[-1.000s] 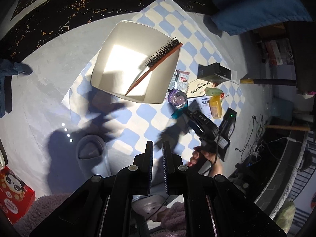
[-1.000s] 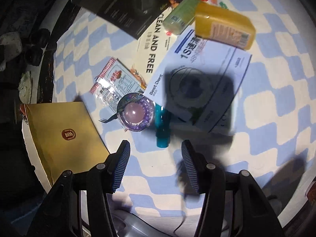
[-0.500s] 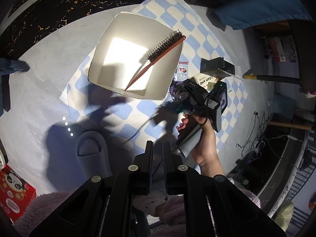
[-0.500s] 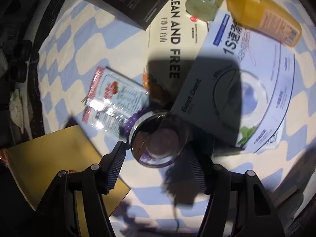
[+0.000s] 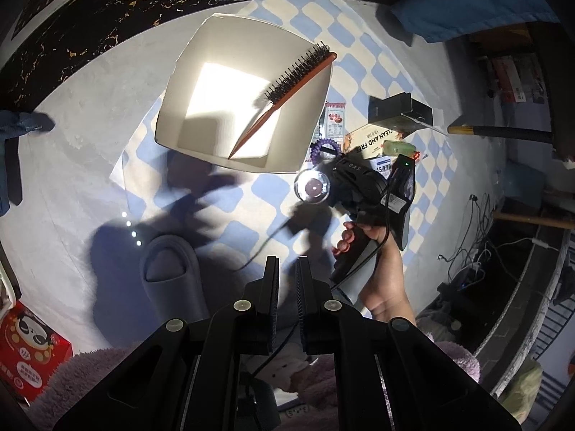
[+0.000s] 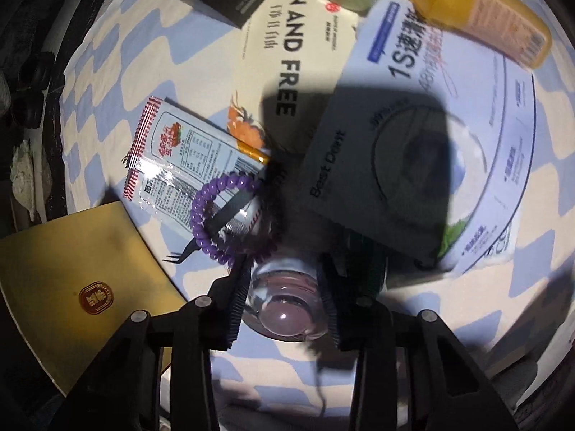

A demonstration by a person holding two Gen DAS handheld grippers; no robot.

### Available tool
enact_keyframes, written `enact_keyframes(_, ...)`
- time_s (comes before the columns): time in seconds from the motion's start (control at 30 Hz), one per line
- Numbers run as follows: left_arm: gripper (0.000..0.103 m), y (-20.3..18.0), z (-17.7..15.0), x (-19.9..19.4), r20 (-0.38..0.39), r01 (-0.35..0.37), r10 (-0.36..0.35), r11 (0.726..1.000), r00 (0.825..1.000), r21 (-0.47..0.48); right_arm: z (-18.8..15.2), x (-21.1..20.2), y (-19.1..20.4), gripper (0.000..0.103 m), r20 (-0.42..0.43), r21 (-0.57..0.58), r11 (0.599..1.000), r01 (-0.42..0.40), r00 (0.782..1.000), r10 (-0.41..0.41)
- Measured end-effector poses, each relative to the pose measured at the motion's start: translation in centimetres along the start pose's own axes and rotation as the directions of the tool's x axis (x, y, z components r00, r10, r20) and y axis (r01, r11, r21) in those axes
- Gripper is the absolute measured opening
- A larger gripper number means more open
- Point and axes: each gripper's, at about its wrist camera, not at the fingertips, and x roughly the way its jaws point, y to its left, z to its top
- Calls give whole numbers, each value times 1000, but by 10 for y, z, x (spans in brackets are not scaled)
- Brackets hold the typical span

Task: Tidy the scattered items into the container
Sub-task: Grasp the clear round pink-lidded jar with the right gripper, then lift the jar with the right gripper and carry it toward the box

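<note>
Right gripper point(image 6: 285, 305) clamped on clear jar point(image 6: 287, 310), just off white box point(image 5: 248, 100) corner. Purple hair coil point(image 6: 233, 222), snack sachet point(image 6: 179, 154), blue-white packet point(image 6: 449, 125) crowd close ahead. Brush point(image 5: 287, 86) lies in box. Left gripper point(image 5: 286, 287) nearly closed, empty. Jar contents blurred.

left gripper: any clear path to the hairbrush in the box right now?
Probably yes. The hairbrush lies on top in the open white box, uncovered, and nothing stands between it and the left gripper. But that gripper's jaws are nearly shut and empty, so they must open first.
</note>
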Motion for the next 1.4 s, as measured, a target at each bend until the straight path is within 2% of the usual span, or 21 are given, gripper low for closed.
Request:
enact_keyframes(0.07,6,-3,-3,2,-2,-2,2,1000,1000,6,-4,-1,-6,55,-45,32,999,-17,999,18)
enact_keyframes(0.2,6,-13,-10,6,-16,-11,12,998,1000,57,-13,-6,-8,57,-29,-21,1000,20,999,-20)
enact_keyframes(0.3,6,-17,-16,10,-25,-46,49,994,999,104,-24,-2,-12,59,-13,-50,997,53,999,-53)
enact_keyframes(0.5,6,-22,-14,22,-68,-75,82,992,994,99,-31,1,-5,59,31,-149,981,126,992,-122)
enact_keyframes(0.57,6,-27,-10,24,-64,-86,93,990,994,109,-34,-4,-2,48,46,-191,972,136,991,-129)
enact_keyframes(0.67,6,-33,-8,28,-56,-102,109,988,992,116,-35,-9,-6,47,31,-210,963,167,986,-164)
enact_keyframes(0.83,6,-38,-10,45,-97,-84,99,986,990,144,-38,-17,-39,47,-20,-151,981,122,992,-126)
enact_keyframes(0.93,6,-43,-9,75,-115,-164,189,967,975,196,-42,-25,-65,47,-43,-108,987,121,991,-126)
enact_keyframes(1.0,6,-54,-10,107,-139,-233,275,937,951,259,-45,-30,-86,47,-58,-66,992,103,993,-107)
enact_keyframes(1.03,6,-61,-12,125,-159,-243,298,924,941,296,-46,-32,-98,47,-72,-36,996,84,994,-86)
enact_keyframes(1.07,6,-69,-13,142,-176,-227,297,915,938,333,-46,-34,-109,47,-88,-6,998,64,994,-64)
enact_keyframes(1.13,6,-83,-14,177,-206,-168,267,902,941,398,-48,-36,-129,47,-115,39,999,36,993,-31)
enact_keyframes(1.17,6,-86,-14,193,-229,-135,242,906,943,401,-49,-38,-138,47,-125,54,998,25,992,-18)
enact_keyframes(1.2,6,-86,-13,207,-266,-86,195,924,944,373,-50,-40,-147,47,-131,65,998,16,991,-8)
enact_keyframes(1.23,6,-81,-11,220,-310,-28,131,948,942,316,-51,-43,-157,47,-133,81,997,4,991,7)
enact_keyframes(1.3,6,-66,-10,241,-382,63,1,986,924,154,-54,-47,-176,47,-138,130,991,-28,989,46)
enact_keyframes(1.33,6,-58,-10,249,-409,82,-46,994,912,72,-55,-49,-186,47,-143,162,986,-48,987,72)
enact_keyframes(1.4,6,-45,-8,262,-441,102,-125,992,889,-75,-58,-51,-205,47,-157,223,971,-88,980,125)
